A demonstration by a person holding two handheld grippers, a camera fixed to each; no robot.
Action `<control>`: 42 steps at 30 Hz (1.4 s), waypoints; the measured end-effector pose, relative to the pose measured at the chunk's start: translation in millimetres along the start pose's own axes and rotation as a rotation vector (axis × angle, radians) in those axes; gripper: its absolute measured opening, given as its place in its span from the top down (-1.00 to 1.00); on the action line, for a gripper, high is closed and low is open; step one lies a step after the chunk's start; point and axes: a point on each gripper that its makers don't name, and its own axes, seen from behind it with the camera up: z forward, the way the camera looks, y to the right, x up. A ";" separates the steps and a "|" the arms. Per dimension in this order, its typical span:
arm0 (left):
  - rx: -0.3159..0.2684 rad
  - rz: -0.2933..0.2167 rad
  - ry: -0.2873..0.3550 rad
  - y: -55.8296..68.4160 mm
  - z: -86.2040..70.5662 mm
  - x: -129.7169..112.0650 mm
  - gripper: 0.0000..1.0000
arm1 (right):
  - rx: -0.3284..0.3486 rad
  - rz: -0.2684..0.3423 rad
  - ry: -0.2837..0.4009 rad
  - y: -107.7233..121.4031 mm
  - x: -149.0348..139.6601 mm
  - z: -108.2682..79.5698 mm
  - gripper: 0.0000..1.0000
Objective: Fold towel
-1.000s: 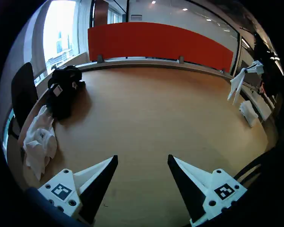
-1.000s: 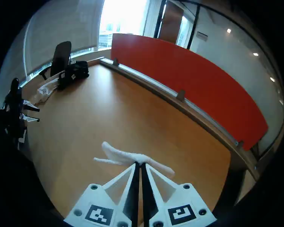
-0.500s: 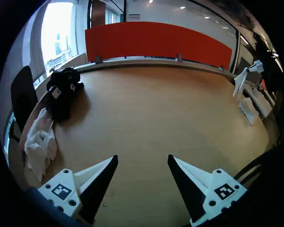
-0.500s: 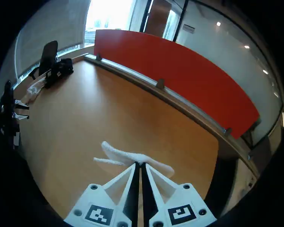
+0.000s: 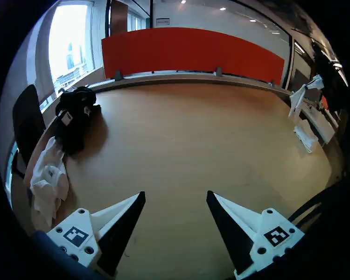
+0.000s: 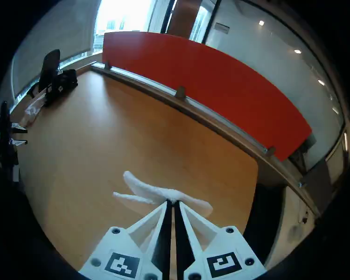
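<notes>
- Pinching a white towel (image 6: 152, 191) between its two fingers, the right gripper (image 6: 174, 203) has its jaws drawn almost together, with just a thin slit between them.
- In the right gripper view the towel sits bunched at the fingertips and spreads out to both sides, one pointed end reaching up to the left and a rounder end to the right.
- Whether the towel touches the wooden table (image 6: 105, 135) beneath it cannot be told.
- The left gripper (image 5: 175, 193) is spread wide and holds nothing; bare tabletop shows between its fingers.
- In the left gripper view a black bag (image 5: 74, 119) lies at the table's left edge, and a heap of white cloths (image 5: 49, 179) lies just in front of it, nearer the camera.
- A dark chair (image 5: 25, 121) stands beside the bag, off the table's left edge.
- A red partition (image 5: 193, 49) runs along the far edge of the table, with a window (image 5: 70, 51) to its left.
- A folded white cloth (image 5: 306, 135) lies near the right edge of the left gripper view.
</notes>
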 end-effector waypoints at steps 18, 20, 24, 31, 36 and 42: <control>-0.007 0.019 -0.003 7.4 4.5 6.5 -0.95 | -0.027 0.031 -0.033 20.9 -27.6 -8.1 0.93; -0.009 0.019 -0.002 8.6 5.0 7.3 -0.95 | -0.030 0.038 -0.039 22.4 -34.4 -10.5 0.93; -0.010 0.024 0.000 10.4 5.6 9.2 -0.95 | -0.033 0.052 -0.059 24.7 -51.7 -16.6 0.93; -0.011 0.029 -0.001 13.1 4.9 10.2 -0.95 | -0.044 0.076 -0.121 26.9 -97.3 -28.5 0.93; -0.014 0.034 -0.004 15.9 5.0 9.3 -0.95 | -0.055 0.107 -0.159 26.2 -128.0 -34.0 0.93; -0.017 0.040 -0.005 18.6 5.1 9.1 -0.95 | -0.068 0.146 -0.193 24.5 -156.5 -37.7 0.93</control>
